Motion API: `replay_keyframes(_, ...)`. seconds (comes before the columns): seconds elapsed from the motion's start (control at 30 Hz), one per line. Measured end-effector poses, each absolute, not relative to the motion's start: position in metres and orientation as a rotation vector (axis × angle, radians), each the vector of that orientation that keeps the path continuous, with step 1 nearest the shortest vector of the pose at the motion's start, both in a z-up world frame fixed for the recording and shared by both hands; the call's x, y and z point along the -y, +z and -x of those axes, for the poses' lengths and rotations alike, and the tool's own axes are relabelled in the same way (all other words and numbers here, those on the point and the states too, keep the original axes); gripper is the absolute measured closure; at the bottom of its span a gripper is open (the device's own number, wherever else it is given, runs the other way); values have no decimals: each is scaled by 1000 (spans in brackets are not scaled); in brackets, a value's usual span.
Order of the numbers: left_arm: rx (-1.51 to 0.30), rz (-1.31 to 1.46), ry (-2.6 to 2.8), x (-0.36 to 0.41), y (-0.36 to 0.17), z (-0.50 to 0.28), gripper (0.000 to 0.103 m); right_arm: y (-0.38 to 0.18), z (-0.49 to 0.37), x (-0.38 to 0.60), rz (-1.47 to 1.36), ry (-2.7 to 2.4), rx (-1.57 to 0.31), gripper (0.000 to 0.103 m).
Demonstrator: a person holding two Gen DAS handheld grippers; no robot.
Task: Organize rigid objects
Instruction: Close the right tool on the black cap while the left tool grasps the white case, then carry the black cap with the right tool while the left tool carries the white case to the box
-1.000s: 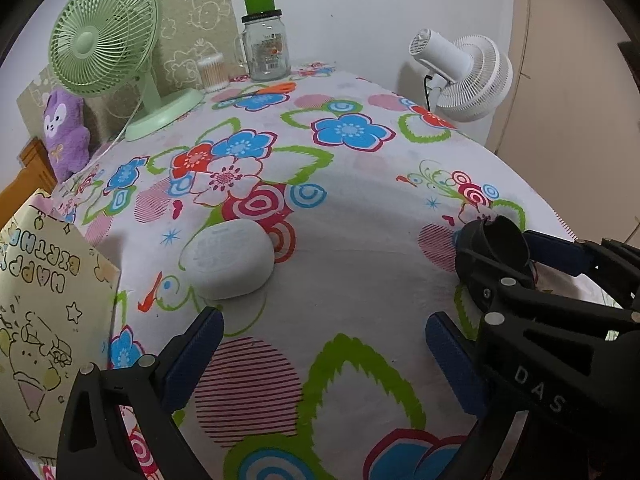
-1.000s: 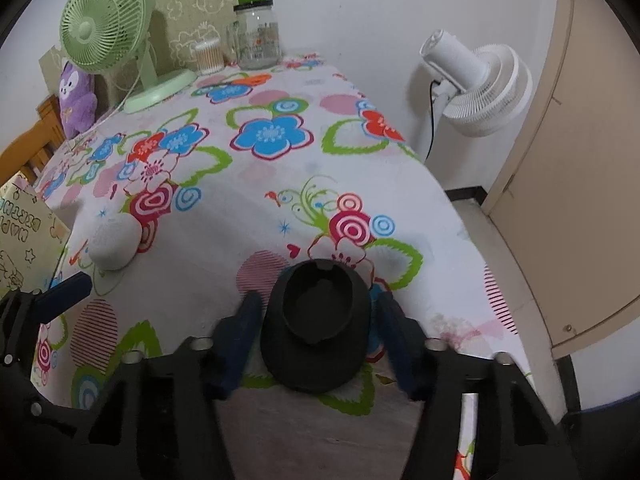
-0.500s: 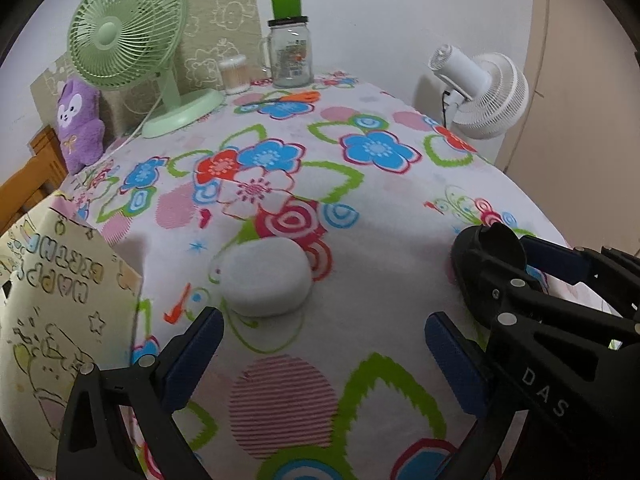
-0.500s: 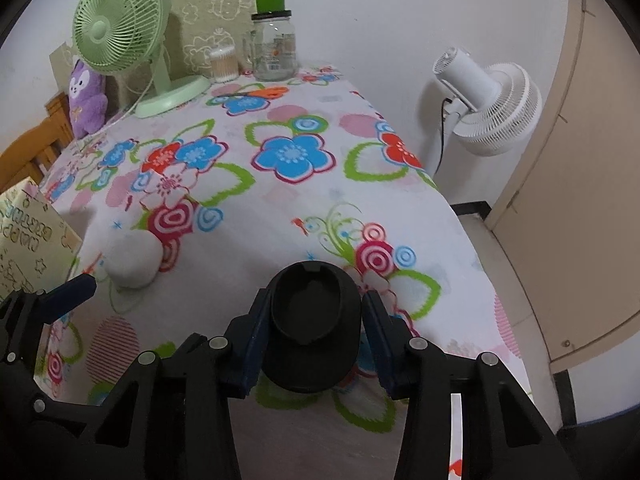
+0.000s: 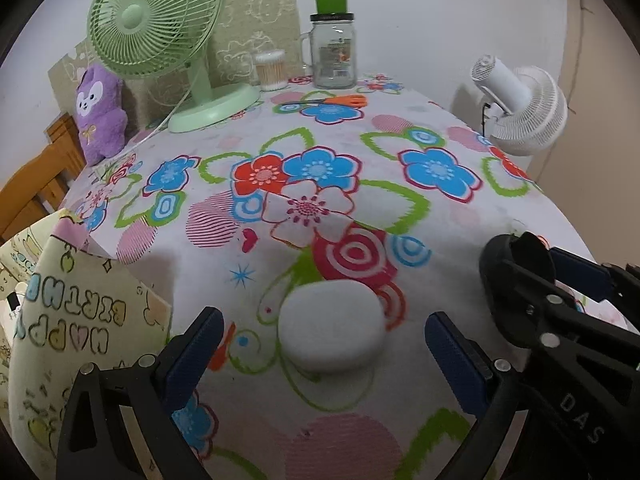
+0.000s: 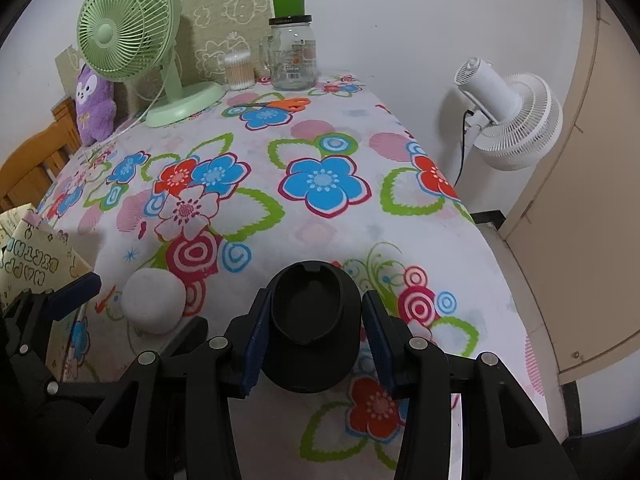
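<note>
The light is soft and even, and bright on the far white wall (image 6: pixel 400 20). Soft grey shadows lie on the flowered cloth (image 5: pixel 400 208) beside things. Both pictures bulge, with 4 black corners. Nothing looks blurry.

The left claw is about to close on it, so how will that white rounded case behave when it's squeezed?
The white case looks smooth and domed, so the left claw pads may slip upward off it. It appears stiff, unlikely to crush. It lies flat on the tablecloth, so it will probably slide rather than roll.
</note>
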State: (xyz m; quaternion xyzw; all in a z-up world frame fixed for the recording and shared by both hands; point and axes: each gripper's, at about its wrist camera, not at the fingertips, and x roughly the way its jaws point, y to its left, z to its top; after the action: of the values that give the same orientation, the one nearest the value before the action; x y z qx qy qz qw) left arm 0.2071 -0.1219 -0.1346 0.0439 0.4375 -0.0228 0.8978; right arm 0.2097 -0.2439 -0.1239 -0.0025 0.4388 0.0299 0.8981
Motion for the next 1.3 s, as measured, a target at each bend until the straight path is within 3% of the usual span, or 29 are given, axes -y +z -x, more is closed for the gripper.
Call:
replay_keyframes(0.07,-918,-86,-47,121,-137,-211,2,-125,-214,243,9,58,-914,55)
replay_keyframes(0.23,-941,-55,-65,119,-142,-215,20,-130,-221,242,1,55,-931,55)
replay_keyframes(0.3,-940,-39,-91,120,-140,-213,41,-129,-222,243,-13,60,-934,55)
replay_keyframes(0.33,-936,-42,-93,121,-139,-212,46,-129,-222,243,-12,57,-934,54)
replay_keyframes(1.3,-878,-68,-100,123,-108,-164,46,-101,-172,237,-16,48,-873,54)
